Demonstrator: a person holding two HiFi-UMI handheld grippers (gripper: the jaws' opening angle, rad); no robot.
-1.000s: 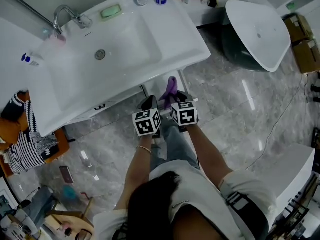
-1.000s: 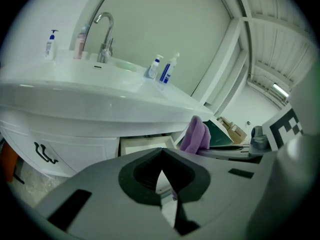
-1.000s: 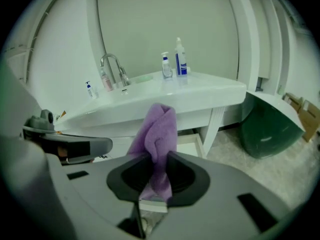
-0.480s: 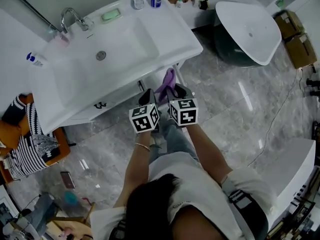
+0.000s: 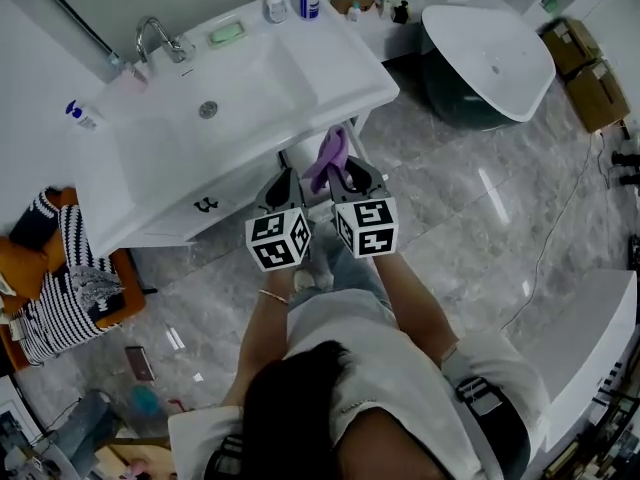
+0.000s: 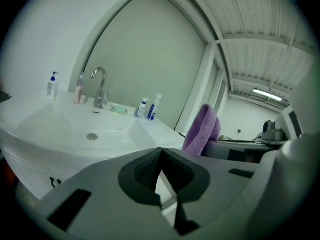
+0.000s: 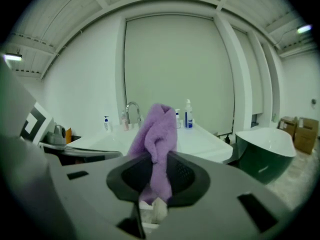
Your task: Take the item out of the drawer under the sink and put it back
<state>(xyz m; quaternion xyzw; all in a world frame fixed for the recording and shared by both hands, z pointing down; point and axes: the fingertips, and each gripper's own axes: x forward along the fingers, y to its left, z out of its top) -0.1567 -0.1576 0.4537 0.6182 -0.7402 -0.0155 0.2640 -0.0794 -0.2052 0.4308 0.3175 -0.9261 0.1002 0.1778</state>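
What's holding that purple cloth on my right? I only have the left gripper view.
Observer: The right gripper; its fingers are shut on the purple cloth, which sticks up above them.
Operator: Where's that in the room?
Observer: Head view: in front of the sink's front edge, toward its right end.
Operator: Anything further right?
Observer: A bathtub, white inside, dark outside.
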